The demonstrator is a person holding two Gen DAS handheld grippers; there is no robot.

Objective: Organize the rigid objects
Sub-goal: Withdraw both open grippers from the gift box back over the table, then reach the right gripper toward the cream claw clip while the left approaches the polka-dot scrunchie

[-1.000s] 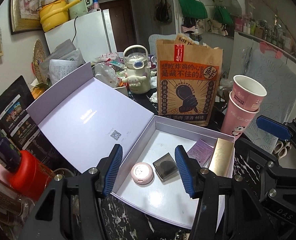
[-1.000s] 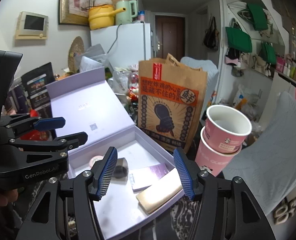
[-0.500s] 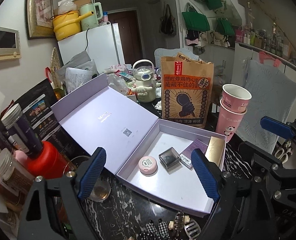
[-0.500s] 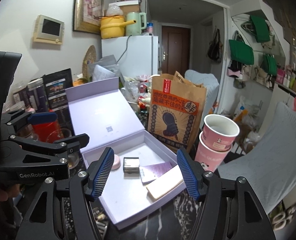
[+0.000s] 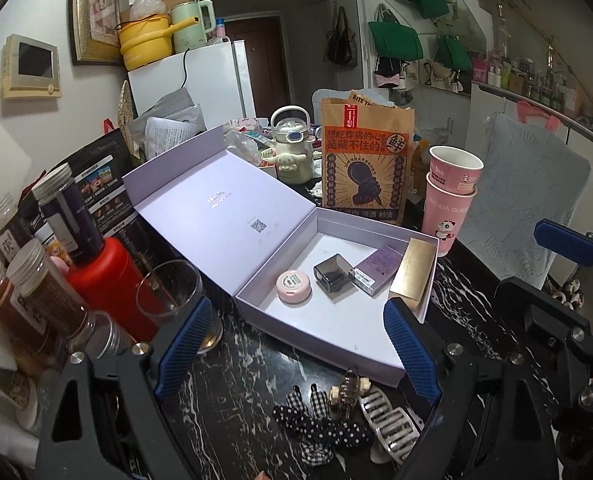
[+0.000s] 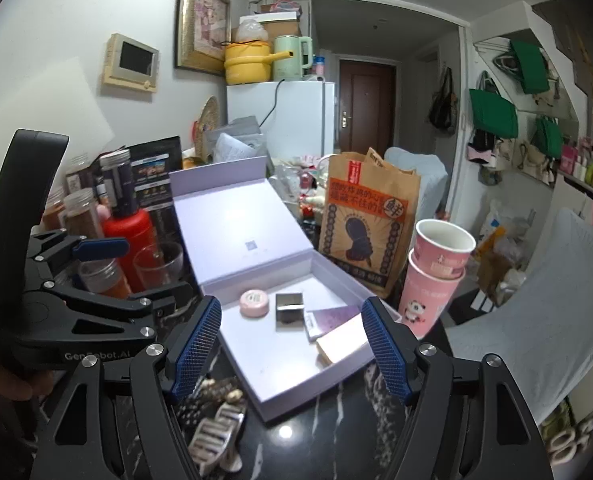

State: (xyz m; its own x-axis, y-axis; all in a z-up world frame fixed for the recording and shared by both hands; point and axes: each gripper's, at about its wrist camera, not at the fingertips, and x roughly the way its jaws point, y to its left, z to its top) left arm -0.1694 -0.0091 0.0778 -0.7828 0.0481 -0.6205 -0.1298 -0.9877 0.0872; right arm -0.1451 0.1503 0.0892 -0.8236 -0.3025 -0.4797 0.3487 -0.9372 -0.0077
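Observation:
An open lilac gift box (image 5: 280,330) (image 6: 272,394) lies on the black marble table. Inside it sit a pink round compact (image 5: 293,285) (image 6: 254,302), a dark square case (image 5: 331,273) (image 6: 289,306), a purple flat packet (image 5: 376,270) (image 6: 328,318) and a gold box (image 5: 413,272) (image 6: 342,344). Hair clips (image 5: 388,426) (image 6: 216,436) and dotted bows (image 5: 316,424) lie in front of the box. My left gripper (image 5: 296,354) hangs open and empty before the box. My right gripper (image 6: 292,348) holds nothing and its jaws are opening; it also shows in the left wrist view (image 5: 568,240).
Left of the box stand a red canister (image 5: 108,280), spice jars (image 5: 36,296) and a glass (image 5: 172,292). Behind it are a brown paper bag (image 5: 366,164), stacked pink cups (image 5: 450,196) (image 6: 436,272) and a cream kettle (image 5: 292,152). A white fridge (image 6: 296,116) stands further back.
Both grippers have pulled back from the box toward me, and their jaws have spread wider. The hair clips and bows have come into view at the table's near edge.

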